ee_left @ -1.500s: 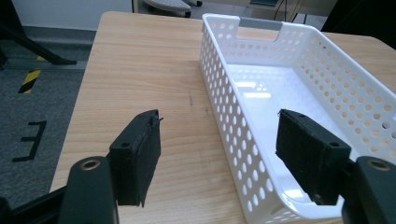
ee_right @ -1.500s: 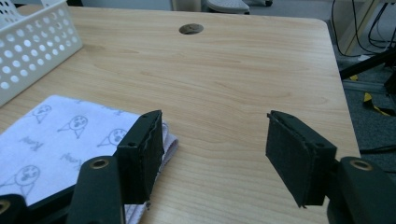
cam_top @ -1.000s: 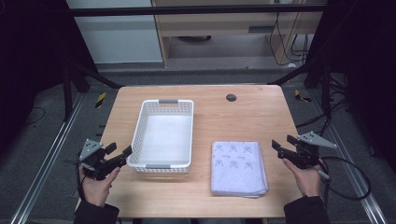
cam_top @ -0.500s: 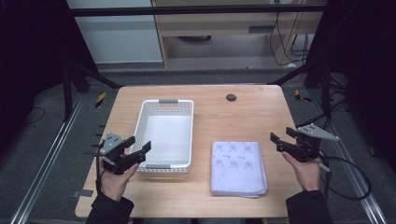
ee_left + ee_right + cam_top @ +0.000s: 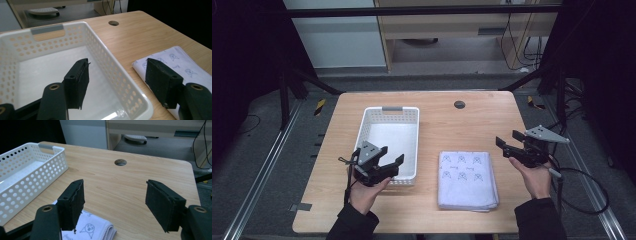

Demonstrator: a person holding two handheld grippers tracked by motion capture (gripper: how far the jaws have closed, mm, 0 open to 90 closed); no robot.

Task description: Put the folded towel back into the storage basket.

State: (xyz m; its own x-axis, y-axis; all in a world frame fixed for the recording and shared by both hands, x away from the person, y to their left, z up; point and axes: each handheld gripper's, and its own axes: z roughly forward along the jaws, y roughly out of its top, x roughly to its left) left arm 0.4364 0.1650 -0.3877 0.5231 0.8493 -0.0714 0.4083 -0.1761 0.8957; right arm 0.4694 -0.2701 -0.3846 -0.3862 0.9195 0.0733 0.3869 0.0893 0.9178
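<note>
A folded white cloth (image 5: 468, 179) with small blue drawings is laid flat on the wooden table (image 5: 452, 125), near the front edge and toward the right. Its long side runs from the person's edge toward the far edge, and its fold edges are stacked at the near end. Just to its left, a white basket (image 5: 390, 142) full of little holes is set the same way, long side pointing away, with a grey handle at its far end. The two are close but not touching. The left gripper (image 5: 392, 164) is held over the near right corner of the basket, pointed toward the cloth; its jaws are wide apart, have just been closing a little, and nothing is held between them. The right gripper (image 5: 507, 145) is held in the air just to the right of the cloth, jaws apart and empty. A round hole (image 5: 459, 104) is seen in the table near its far edge. Beyond the table, a grey floor, a pale cabinet, a wooden shelf and hanging black cables are seen. Dark frames are stood at both sides.
</note>
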